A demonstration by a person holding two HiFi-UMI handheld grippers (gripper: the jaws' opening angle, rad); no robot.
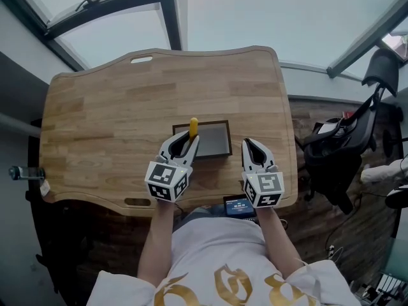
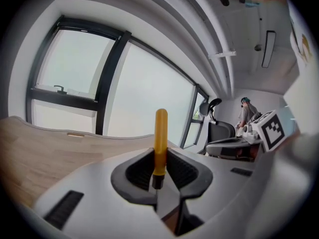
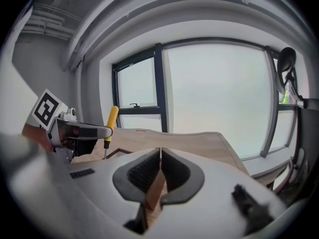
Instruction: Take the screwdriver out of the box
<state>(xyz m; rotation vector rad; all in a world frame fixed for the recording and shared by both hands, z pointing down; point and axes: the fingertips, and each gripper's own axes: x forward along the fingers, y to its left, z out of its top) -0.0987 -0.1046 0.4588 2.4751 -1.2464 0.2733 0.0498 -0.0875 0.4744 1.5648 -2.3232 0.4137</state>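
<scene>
A pale wooden table [image 1: 95, 120] stands under big grey-framed windows [image 1: 287, 11]. The screwdriver [image 2: 160, 138] is upright in the left gripper [image 1: 188, 140]. Its fingers [image 2: 182, 171] are clamped on the lower end of the yellow handle, just above the dark collar, and the rest of the handle sticks up past them. The thin metal shaft points down behind the fingers. In the head view the tool hangs over the far edge of the box [image 1: 217, 146], a shallow dark tray with a wooden rim lying flat near the table's front. I cannot tell whether the tip clears the rim.

The right gripper [image 1: 254, 146] hovers just right of the box, its fingers together with nothing between them.

The only markings are the black-and-white square patterns on the cube [image 1: 167, 182] of each gripper. A small lit screen [image 1: 239, 206] sits at the table's near edge between the person's forearms, and its print is too small to read. A black office chair [image 1: 344, 152] stands off to the right.
</scene>
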